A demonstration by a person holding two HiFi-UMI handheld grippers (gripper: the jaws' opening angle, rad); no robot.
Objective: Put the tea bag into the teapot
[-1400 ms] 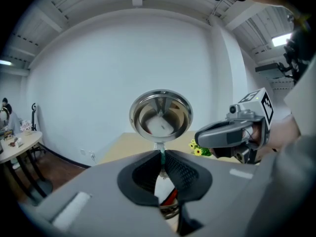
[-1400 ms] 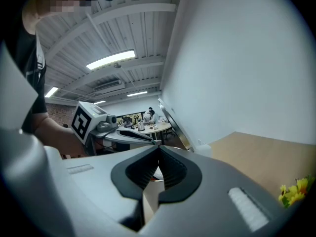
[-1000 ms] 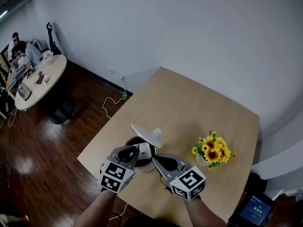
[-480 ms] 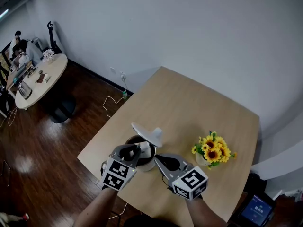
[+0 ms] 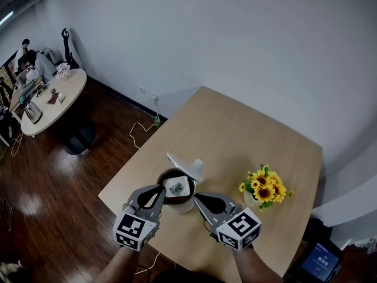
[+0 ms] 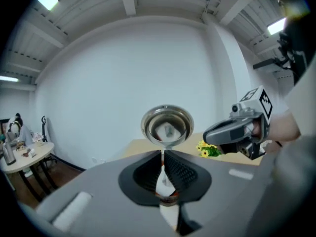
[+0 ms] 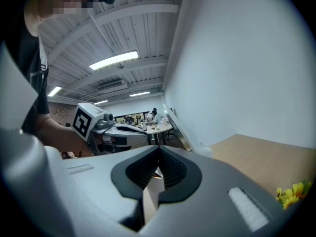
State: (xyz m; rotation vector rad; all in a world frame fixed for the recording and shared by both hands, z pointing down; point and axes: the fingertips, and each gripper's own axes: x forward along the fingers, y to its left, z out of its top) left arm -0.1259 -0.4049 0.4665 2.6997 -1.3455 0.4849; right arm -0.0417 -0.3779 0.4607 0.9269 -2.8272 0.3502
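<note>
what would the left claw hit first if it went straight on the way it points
Most likely the teapot, which sits right ahead of the left claw; the gap between them is hard to judge.

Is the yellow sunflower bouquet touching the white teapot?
Apart. The head view shows bare wooden table between the yellow sunflower bouquet and the white teapot.
</note>
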